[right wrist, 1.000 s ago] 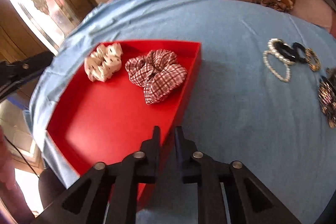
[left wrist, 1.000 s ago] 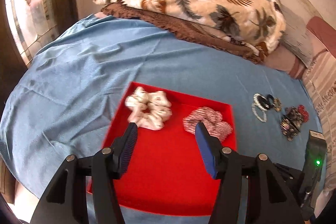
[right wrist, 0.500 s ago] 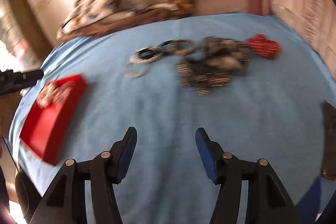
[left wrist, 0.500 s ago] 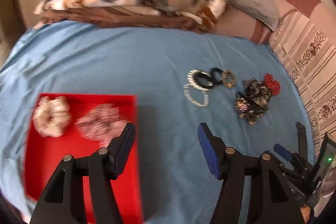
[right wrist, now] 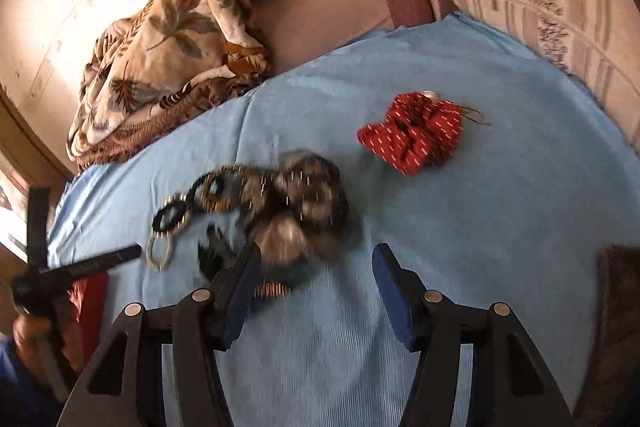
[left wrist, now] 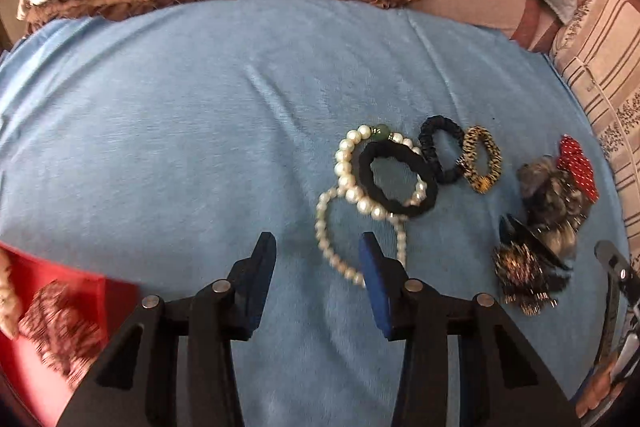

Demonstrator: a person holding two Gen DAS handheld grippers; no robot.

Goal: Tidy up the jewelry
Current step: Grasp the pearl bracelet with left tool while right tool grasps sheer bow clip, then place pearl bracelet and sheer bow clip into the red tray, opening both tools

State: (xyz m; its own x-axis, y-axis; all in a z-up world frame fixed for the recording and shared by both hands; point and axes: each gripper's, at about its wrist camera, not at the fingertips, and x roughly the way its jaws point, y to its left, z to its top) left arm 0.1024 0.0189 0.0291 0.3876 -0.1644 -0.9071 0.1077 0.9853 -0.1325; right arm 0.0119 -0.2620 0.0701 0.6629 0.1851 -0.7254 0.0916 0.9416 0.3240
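The left hand-held gripper (left wrist: 316,259) points down at a blue sheet (left wrist: 180,147) on a bed. Its jaws are partly apart and closing, with only bare sheet between them. A thin pearl loop (left wrist: 326,251) lies just past its right finger, which hides part of the loop. A thicker pearl bracelet (left wrist: 348,173) lies above it, with a black band (left wrist: 396,179) on top. Next to those sit a dark blue band (left wrist: 434,147) and a spotted band (left wrist: 482,159), touching each other. Further right is a dark furry pile (left wrist: 548,199), with a red scrunchie (left wrist: 578,165) at its far side. A red tray (left wrist: 24,355) shows at the bottom left, with a checked scrunchie (left wrist: 60,327) in it.

The right hand-held gripper (right wrist: 318,267) is wide open and holds nothing. The furry pile (right wrist: 308,207) lies just ahead of its left finger, blurred. The red scrunchie (right wrist: 412,135) lies further off on the sheet (right wrist: 480,207). A leafy blanket (right wrist: 160,47) is bunched up at the back.
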